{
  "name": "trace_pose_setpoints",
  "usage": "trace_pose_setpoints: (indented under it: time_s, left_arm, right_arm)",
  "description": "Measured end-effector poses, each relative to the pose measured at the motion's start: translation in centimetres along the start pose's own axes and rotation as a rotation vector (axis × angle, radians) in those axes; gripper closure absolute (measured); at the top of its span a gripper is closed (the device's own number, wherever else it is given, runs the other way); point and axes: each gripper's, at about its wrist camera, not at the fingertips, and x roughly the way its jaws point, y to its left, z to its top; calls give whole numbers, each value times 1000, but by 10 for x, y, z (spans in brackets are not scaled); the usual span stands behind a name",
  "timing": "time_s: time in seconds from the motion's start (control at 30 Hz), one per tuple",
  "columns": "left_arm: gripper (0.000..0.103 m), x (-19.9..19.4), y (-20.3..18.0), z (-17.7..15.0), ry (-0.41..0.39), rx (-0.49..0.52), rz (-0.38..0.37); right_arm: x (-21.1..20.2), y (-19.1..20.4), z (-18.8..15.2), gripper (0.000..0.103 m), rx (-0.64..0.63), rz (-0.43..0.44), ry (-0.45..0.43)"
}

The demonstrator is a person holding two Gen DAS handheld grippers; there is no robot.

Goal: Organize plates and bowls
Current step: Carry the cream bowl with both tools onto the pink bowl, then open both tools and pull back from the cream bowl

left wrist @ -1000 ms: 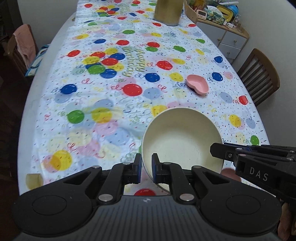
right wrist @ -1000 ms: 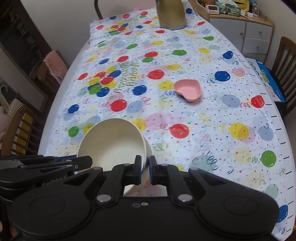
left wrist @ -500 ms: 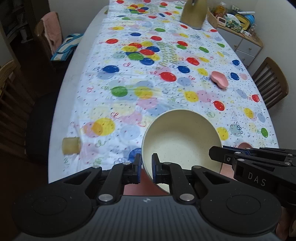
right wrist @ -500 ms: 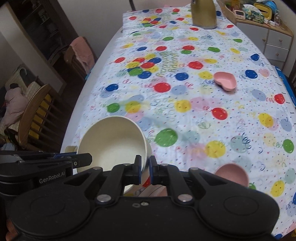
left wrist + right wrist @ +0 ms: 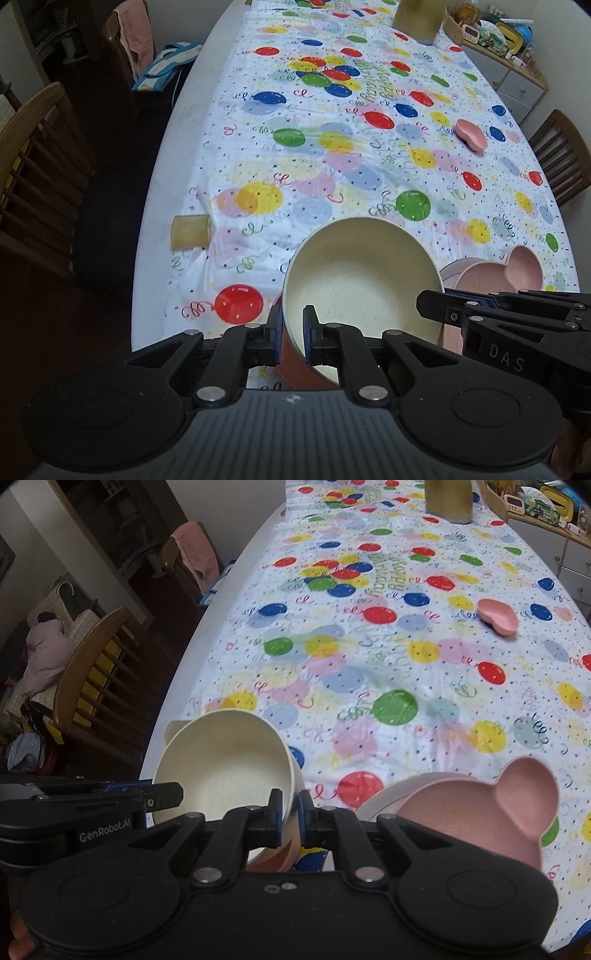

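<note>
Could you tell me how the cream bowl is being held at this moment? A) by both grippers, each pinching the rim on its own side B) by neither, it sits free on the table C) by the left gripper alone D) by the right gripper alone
A: the left gripper is shut on the near rim of the cream bowl, and the right gripper pinches the wall on its side.

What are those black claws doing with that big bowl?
A person holds a claw in each hand, and both grip the cream bowl by its rim: the left claw on its left side, the right claw on its right. The bowl is tilted above a pink bowl, beside a pink bear-shaped plate.
</note>
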Motion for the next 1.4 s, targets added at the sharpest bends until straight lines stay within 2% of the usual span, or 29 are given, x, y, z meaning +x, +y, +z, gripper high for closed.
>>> trace_pose_setpoints:
  time_s: [0.67, 0.8, 1.1, 1.4]
  left_arm:
    - [92, 19, 9, -17, 53, -15, 13]
    - [92, 18, 11, -16, 50, -12, 37]
    - [92, -2, 10, -9, 3, 6, 16]
    - [92, -20, -16, 19, -86, 62, -23]
  right_arm:
    - [21, 8, -15, 96, -13, 10, 67]
    - [21, 7, -14, 94, -12, 17, 70]
    - [13, 3, -10, 85, -29, 36, 70]
    - [-19, -9, 6, 80, -59, 45, -1]
